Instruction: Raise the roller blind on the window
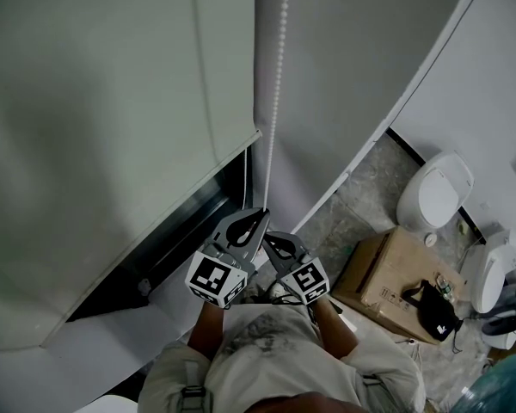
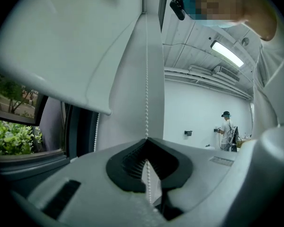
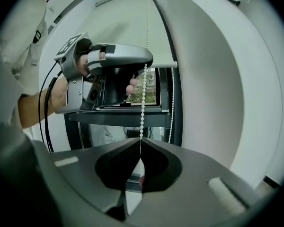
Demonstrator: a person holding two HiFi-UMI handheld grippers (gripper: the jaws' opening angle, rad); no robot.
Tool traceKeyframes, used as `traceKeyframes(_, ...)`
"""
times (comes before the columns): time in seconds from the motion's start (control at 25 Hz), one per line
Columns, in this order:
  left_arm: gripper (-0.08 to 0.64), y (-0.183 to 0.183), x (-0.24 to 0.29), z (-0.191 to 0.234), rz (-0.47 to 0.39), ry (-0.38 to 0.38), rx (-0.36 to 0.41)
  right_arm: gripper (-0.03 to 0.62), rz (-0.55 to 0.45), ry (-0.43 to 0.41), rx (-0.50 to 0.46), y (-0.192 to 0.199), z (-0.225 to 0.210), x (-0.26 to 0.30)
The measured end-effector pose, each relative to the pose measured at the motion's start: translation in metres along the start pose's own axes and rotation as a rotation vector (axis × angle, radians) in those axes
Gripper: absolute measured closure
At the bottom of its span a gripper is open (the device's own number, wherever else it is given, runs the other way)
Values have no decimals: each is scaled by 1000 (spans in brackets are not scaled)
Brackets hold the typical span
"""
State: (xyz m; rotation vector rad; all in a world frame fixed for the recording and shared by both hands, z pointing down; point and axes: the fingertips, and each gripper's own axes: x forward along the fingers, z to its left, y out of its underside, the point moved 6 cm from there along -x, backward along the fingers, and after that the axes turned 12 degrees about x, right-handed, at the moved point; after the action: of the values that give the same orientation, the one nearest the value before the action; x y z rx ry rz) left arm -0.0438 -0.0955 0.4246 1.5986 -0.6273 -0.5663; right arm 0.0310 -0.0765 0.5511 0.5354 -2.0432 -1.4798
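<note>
Both forearms reach forward side by side. The left gripper (image 1: 258,218) sits just above the right gripper (image 1: 269,239). Each has its grey jaws pressed together on the white plastic bead chain (image 1: 278,76), held between ribbed black pads (image 2: 132,162). The chain is a taut string of small round beads running straight up from the fingertips. Left of the fingertips hangs the pale, smooth fabric roller blind (image 1: 112,84), with the dark window frame (image 1: 163,231) under its rounded bottom edge.
</note>
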Motion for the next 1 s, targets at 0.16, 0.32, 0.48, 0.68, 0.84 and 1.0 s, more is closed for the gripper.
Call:
traceKeyframes(0.16, 549, 11, -1, 0, 23, 4, -11, 580, 31, 2, 3, 9, -2, 3)
traceKeyframes(0.32, 549, 23, -3, -1, 43, 6, -25, 580, 71, 6, 13, 20, -2, 4)
traceKeyframes(0.48, 549, 28, -4, -3, 52, 3, -31, 578, 81, 13, 25, 23, -4, -1)
traceKeyframes(0.68, 549, 23, -4, -3, 52, 6, -26, 543, 25, -4, 18, -1, -1, -14)
traceKeyframes(0.84, 549, 23, -3, -4, 51, 8, -27, 506, -89, -43, 3, -46, 4, -32)
traceKeyframes(1.0, 549, 26, -2, -6, 46, 13, -26, 506, -247, -80, -10, -107, 13, -49)
